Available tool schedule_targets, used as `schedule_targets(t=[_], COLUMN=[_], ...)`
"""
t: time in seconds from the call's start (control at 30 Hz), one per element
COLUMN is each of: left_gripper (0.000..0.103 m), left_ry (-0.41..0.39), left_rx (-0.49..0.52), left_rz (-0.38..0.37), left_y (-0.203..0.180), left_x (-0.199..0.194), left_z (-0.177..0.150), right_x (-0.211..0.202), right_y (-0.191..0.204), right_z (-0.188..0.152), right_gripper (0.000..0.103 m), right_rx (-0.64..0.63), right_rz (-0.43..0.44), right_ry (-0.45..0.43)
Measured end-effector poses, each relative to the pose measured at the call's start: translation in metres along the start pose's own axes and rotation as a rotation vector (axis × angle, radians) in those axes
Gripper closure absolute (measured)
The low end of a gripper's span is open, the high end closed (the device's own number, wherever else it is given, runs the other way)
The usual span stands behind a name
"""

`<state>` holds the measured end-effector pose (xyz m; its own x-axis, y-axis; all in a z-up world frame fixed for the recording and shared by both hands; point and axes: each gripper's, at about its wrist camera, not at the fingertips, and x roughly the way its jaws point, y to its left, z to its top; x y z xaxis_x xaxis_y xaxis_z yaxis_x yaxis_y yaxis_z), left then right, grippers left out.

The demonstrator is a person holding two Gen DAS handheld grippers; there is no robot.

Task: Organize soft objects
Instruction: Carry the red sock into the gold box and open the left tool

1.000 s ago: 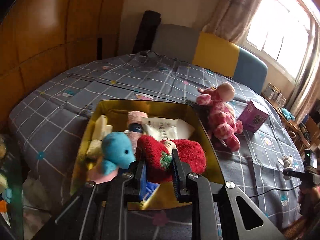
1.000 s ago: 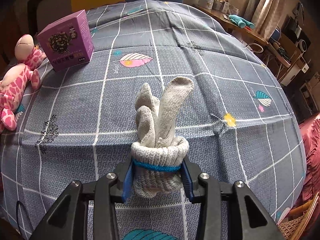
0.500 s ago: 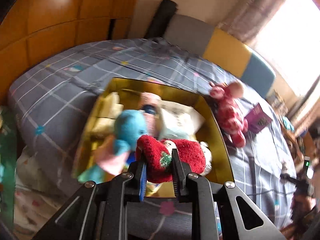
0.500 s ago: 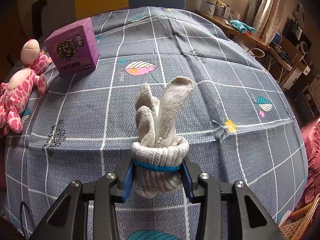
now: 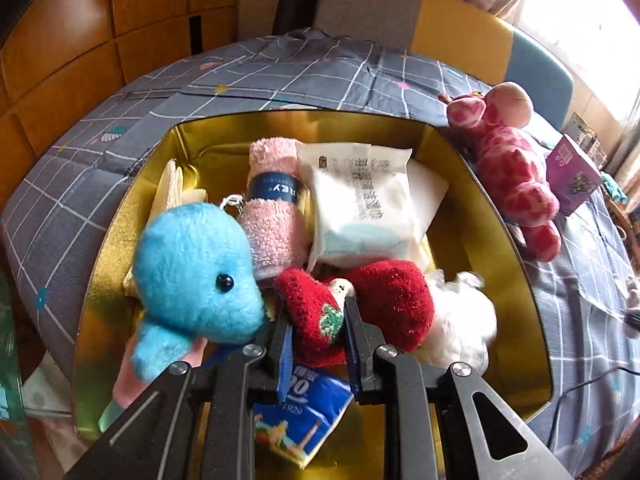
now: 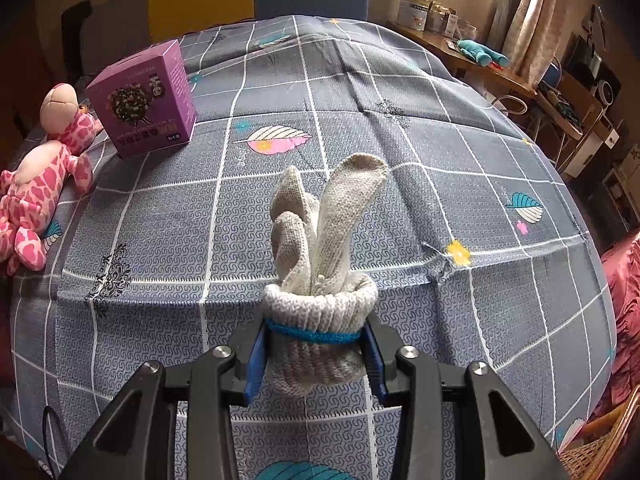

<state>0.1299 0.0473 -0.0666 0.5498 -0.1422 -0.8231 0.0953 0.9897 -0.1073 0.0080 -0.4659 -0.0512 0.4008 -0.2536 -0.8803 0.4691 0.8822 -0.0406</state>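
Inside the gold-walled rectangular box [image 5: 472, 184] on the grey checked bedspread, I have the left tongs [image 5: 316, 336] pinching a fuzzy red Christmas sock with a white cuff [image 5: 376, 300]. The sock sits low over the box's near end, above a blue printed tissue packet [image 5: 304, 416], so it appears ready to be let go where there is a gap. Beside the sock, toward the box's left wall, leans a bright blue plush animal [image 5: 192, 276]. Farther into the box lie a rolled pink towel with a navy band [image 5: 272, 208] and a white sealed wipes pack [image 5: 360, 204]; the fill runs from the far wall forward.

Outside the box's right wall lies a pink spotted plush giraffe [image 5: 516, 176], not yet sorted, with a purple carton [image 6: 144, 100] past it.

My right tongs [image 6: 316, 352] grip a rolled pair of cream knitted work gloves with a blue cuff stripe [image 6: 320, 280], held above bare bedspread, well away from the box. I judge this hand is waiting its turn.
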Motion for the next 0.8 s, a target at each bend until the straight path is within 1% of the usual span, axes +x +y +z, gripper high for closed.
schedule_targets(t=[0.03, 0.07, 0.1, 0.13, 0.17, 0.2, 0.33, 0.43, 0.47, 0.5, 0.63, 0.7, 0.8], left_gripper=[0.078, 0.074, 0.063, 0.056, 0.046, 0.044, 0.041, 0.033, 0.028, 0.027, 0.026, 0.020, 0.018], left_ry=[0.003, 0.000, -0.008, -0.015, -0.017, -0.018, -0.033, -0.052, -0.062, -0.077, -0.150, -0.175, -0.201], left_rx=[-0.003, -0.001, 0.006, 0.011, 0.016, 0.018, 0.015, 0.012, 0.018, 0.025, 0.048, 0.052, 0.045], left_rz=[0.005, 0.007, 0.014, 0.020, 0.027, 0.036, 0.059, 0.062, 0.067, 0.077, 0.102, 0.108, 0.107], left_y=[0.001, 0.000, -0.001, -0.002, -0.003, -0.004, -0.005, -0.007, -0.008, -0.010, -0.016, -0.018, -0.018], left_x=[0.003, 0.005, 0.005, 0.005, 0.005, 0.005, 0.000, -0.008, -0.011, -0.015, -0.037, -0.047, -0.061], left_z=[0.000, 0.000, 0.000, -0.001, -0.001, -0.003, -0.008, -0.012, -0.013, -0.014, -0.016, -0.017, -0.018], right_x=[0.000, 0.001, 0.002, 0.002, 0.002, 0.002, 0.002, 0.002, 0.001, 0.001, 0.000, -0.001, -0.001], right_y=[0.000, 0.000, 0.001, 0.001, 0.001, 0.001, 0.001, 0.001, 0.001, 0.001, 0.001, 0.001, 0.002], right_z=[0.000, 0.000, 0.000, 0.000, 0.000, 0.000, 0.000, 0.000, 0.000, 0.000, -0.001, -0.001, -0.001], right_gripper=[0.062, 0.062, 0.062, 0.062, 0.062, 0.062, 0.062, 0.062, 0.062, 0.062, 0.062, 0.062, 0.062], right_rx=[0.000, -0.001, -0.002, -0.003, -0.003, -0.002, -0.002, -0.003, -0.002, -0.001, -0.003, -0.005, -0.007], right_rz=[-0.001, -0.001, -0.003, -0.004, -0.005, -0.006, -0.010, -0.013, -0.014, -0.016, -0.020, -0.023, -0.028], right_ry=[0.001, 0.003, 0.005, 0.005, 0.005, 0.004, 0.007, 0.005, 0.003, 0.002, -0.002, -0.006, -0.008])
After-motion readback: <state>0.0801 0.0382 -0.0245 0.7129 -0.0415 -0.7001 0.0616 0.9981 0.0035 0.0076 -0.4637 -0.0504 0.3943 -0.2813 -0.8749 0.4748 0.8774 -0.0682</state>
